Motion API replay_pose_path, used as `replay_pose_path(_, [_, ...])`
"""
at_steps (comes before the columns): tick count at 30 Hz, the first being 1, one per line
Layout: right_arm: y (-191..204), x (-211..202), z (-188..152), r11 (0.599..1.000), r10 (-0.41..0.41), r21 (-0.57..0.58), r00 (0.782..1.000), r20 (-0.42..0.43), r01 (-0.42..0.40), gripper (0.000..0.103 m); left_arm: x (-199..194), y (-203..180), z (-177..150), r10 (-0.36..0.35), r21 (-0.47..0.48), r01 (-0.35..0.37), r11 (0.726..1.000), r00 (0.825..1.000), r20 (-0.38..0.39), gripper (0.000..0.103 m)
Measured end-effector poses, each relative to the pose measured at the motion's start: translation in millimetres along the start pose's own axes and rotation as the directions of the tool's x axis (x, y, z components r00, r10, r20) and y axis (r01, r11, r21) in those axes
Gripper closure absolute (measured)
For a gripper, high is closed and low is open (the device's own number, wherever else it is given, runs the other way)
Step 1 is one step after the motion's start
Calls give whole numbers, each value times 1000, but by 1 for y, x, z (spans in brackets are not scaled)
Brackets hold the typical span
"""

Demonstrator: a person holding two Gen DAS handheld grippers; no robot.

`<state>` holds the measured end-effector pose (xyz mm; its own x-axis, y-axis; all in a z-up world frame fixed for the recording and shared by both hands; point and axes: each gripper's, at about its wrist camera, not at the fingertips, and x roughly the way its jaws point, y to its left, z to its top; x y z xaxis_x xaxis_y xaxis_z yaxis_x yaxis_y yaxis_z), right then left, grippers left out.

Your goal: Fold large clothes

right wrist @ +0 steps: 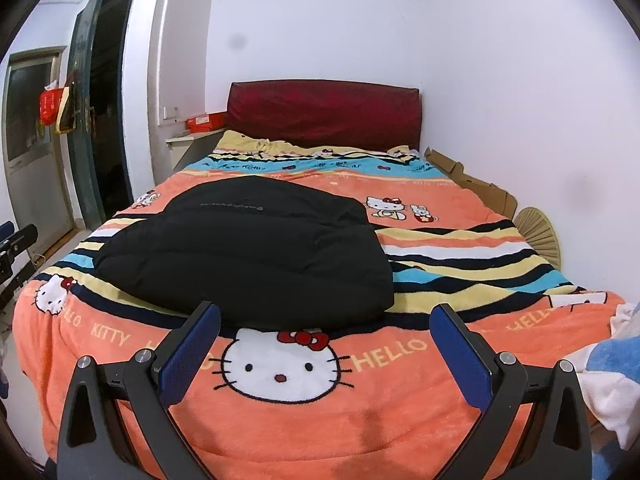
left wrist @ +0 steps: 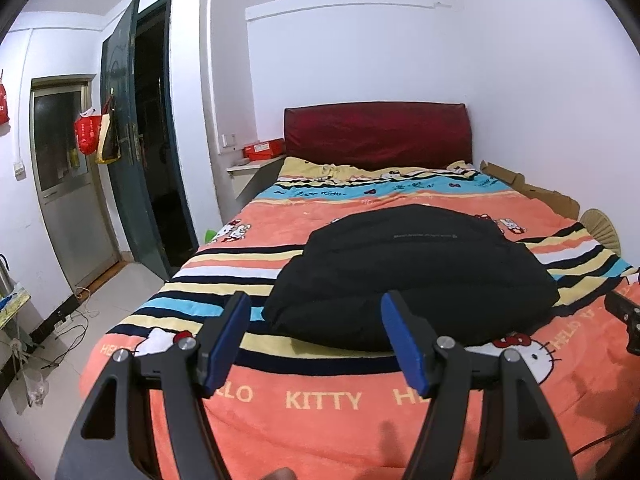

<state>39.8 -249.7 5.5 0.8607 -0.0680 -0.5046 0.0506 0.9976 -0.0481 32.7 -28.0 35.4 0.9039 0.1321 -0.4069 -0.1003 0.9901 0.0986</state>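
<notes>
A black padded jacket (left wrist: 412,272) lies in a folded bundle on the orange Hello Kitty blanket (left wrist: 320,420) that covers the bed. It also shows in the right wrist view (right wrist: 248,252). My left gripper (left wrist: 316,304) is open and empty, held just short of the jacket's near edge. My right gripper (right wrist: 326,314) is open and empty above the blanket (right wrist: 400,400), near the jacket's front right corner. The right gripper shows at the right edge of the left wrist view (left wrist: 626,316), and the left gripper at the left edge of the right wrist view (right wrist: 16,244).
A dark red headboard (left wrist: 376,134) stands against the far wall. Cardboard (left wrist: 532,190) and a straw fan (left wrist: 602,228) lie along the bed's right side. An open dark door (left wrist: 128,140) with hanging bags, floor cables (left wrist: 68,328) and a nightstand with a red box (left wrist: 262,150) are left. White and blue cloth (right wrist: 612,372) lies at right.
</notes>
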Motion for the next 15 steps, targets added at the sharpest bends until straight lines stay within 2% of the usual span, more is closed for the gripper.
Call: replay_pose_path(15, [7, 35, -12, 999, -4, -51, 998, -57, 2, 0, 41, -2, -29, -9, -10, 8, 1000, 996, -84, 37])
